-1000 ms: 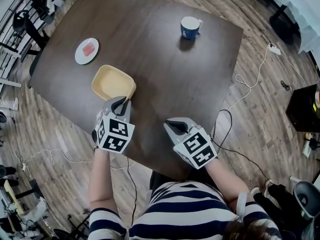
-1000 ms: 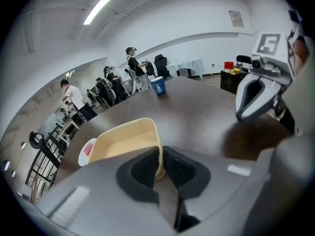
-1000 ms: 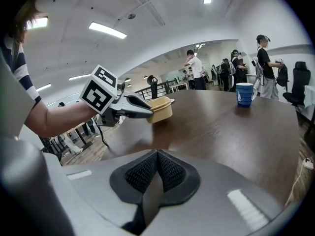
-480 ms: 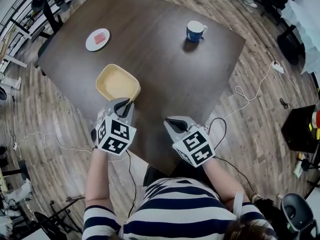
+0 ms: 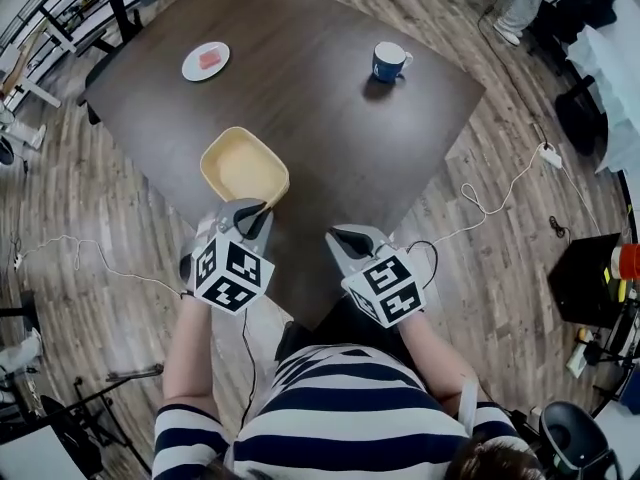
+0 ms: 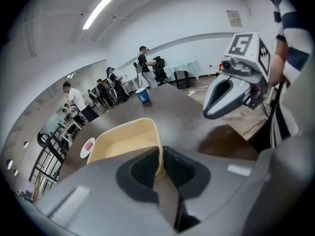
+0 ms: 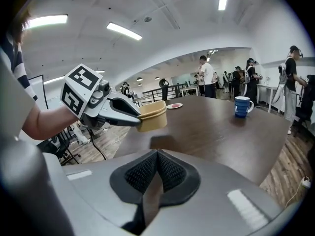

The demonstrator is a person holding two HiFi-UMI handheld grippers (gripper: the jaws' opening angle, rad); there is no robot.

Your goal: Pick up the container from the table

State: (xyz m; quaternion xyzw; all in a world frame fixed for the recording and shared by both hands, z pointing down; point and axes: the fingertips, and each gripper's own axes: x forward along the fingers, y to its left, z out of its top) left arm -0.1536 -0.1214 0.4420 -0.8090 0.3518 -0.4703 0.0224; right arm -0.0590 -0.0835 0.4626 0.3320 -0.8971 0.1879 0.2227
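The left gripper (image 5: 254, 210) pinches the thin wall of the container (image 5: 240, 163), which seems light, on the side away from the mug (image 5: 388, 61); the right gripper (image 5: 338, 236) is closed and empty.

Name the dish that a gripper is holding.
The yellow container, its rim clamped by the left gripper. The blue mug and the white plate sit untouched on the table.
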